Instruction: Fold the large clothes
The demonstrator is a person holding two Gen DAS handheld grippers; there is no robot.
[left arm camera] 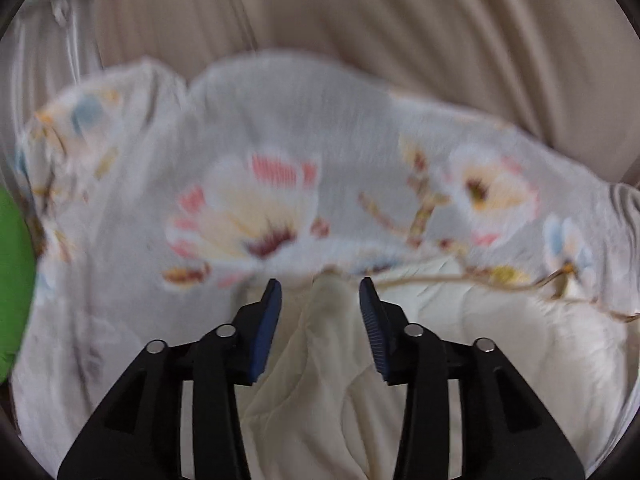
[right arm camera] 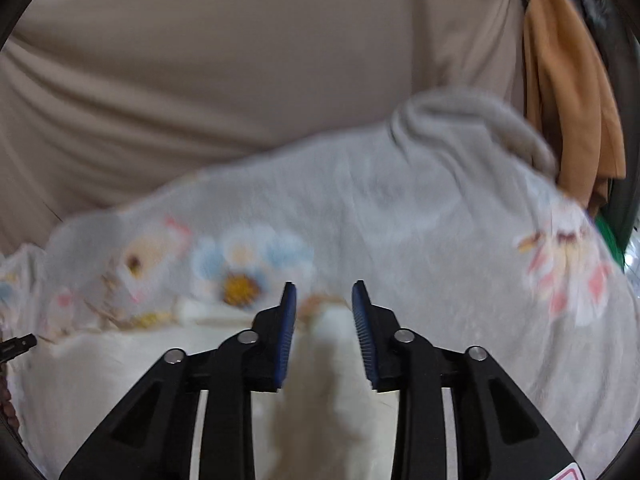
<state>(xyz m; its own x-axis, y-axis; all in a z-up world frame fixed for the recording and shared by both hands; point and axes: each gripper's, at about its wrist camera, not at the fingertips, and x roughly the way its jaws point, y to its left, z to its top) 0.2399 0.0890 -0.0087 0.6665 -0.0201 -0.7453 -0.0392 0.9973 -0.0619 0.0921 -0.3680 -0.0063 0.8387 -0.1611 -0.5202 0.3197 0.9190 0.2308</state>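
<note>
A large quilt lies across the bed, its grey floral side folded over a cream quilted underside. In the left wrist view my left gripper stands open at the fold's edge. A raised ridge of cream cloth sits between its blue pads without being pinched. The right wrist view shows the same quilt. My right gripper is open there too, with a blurred cream ridge between its pads and a gap on either side.
A beige sheet covers the bed behind the quilt. A green object sits at the left edge of the left wrist view. Orange-brown cloth hangs at the far right of the right wrist view.
</note>
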